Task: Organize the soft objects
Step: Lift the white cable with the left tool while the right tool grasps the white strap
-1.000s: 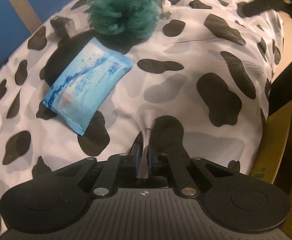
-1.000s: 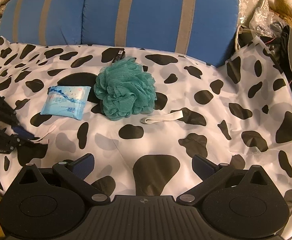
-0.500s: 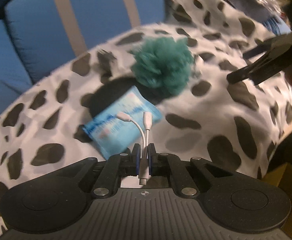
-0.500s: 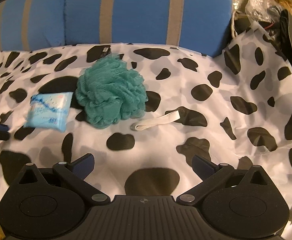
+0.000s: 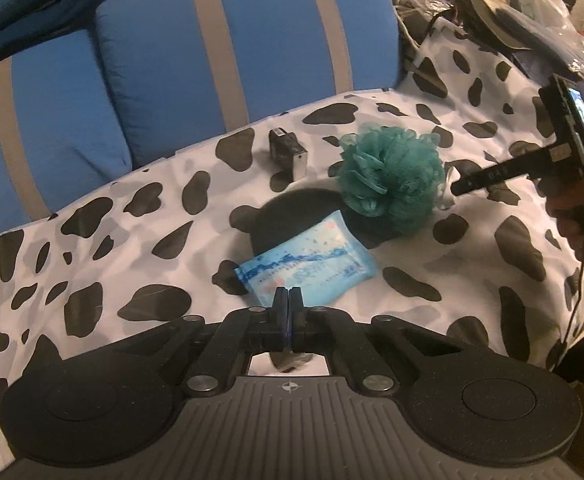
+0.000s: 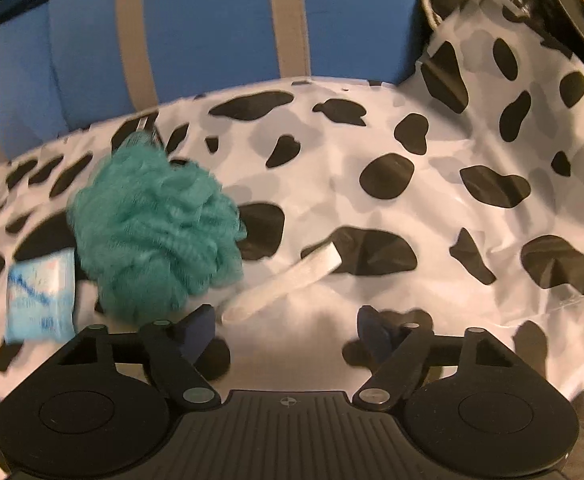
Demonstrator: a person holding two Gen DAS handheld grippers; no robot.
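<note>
Right gripper (image 6: 288, 330) now nearer teal loofah (image 6: 154, 232) and white strap (image 6: 282, 282), jaws apart. Left gripper (image 5: 288, 302) jaws together, white cable gone.

The white cable has left the left gripper (image 5: 288, 300), while the right gripper (image 6: 288, 326) has neared the loofah (image 6: 156, 232).
</note>
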